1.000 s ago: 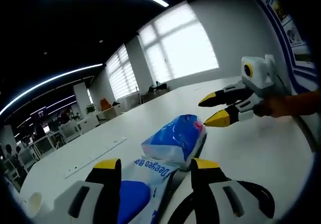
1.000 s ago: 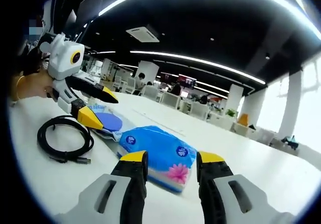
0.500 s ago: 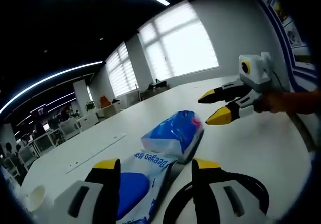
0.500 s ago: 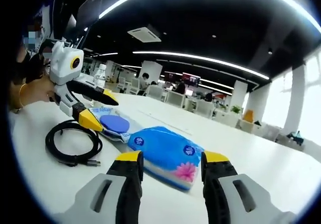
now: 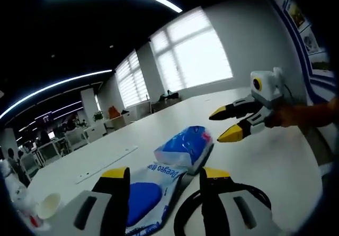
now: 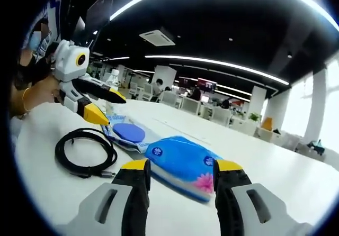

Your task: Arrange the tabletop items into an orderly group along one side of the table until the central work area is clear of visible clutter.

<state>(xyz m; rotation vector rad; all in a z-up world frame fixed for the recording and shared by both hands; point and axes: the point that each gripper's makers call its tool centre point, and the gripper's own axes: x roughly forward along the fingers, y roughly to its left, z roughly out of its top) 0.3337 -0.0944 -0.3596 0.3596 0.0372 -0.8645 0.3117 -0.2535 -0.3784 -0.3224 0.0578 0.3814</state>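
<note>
While both tools spread, blue flower-printed tissue pack beside coiled black cable.

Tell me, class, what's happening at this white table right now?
A person holds a two-jaw gripper in each hand over a white table. Both the left gripper and the right gripper hang open and hold nothing. Between them lie a blue tissue pack, a flat wipes packet with a blue lid, and a coiled black cable. A paper cup stands near the table edge. Nothing is gripped yet.
</note>
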